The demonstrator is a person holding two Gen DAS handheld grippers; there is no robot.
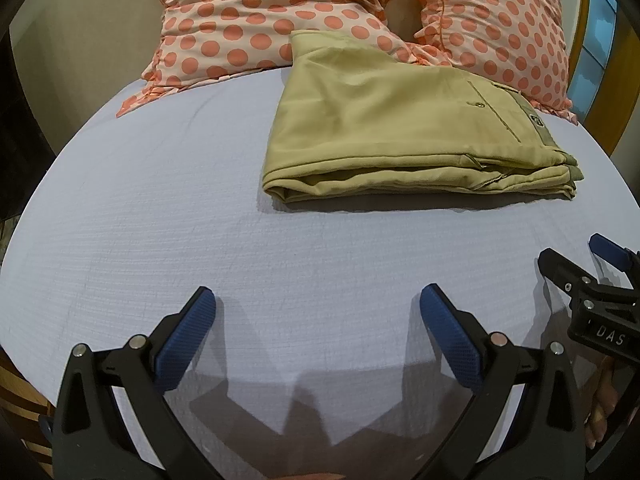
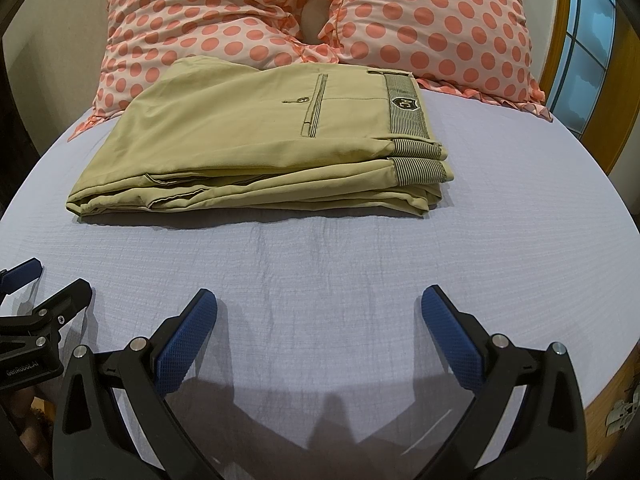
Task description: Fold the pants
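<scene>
Khaki pants (image 1: 384, 120) lie folded into a flat stack on the pale blue bed sheet (image 1: 160, 220), the far edge resting against the pillows. In the right wrist view the pants (image 2: 248, 140) show a back pocket and a striped waistband at the right. My left gripper (image 1: 318, 304) is open and empty, over the sheet well short of the pants. My right gripper (image 2: 319, 304) is open and empty, also short of the pants. The right gripper shows at the right edge of the left wrist view (image 1: 576, 268); the left gripper shows at the left edge of the right wrist view (image 2: 48, 284).
Two pillows with orange polka dots (image 2: 200, 12) (image 2: 448, 20) lean at the head of the bed behind the pants. A wooden-framed window (image 2: 580, 52) is at the far right. The wooden bed edge (image 2: 612, 392) runs at the lower right.
</scene>
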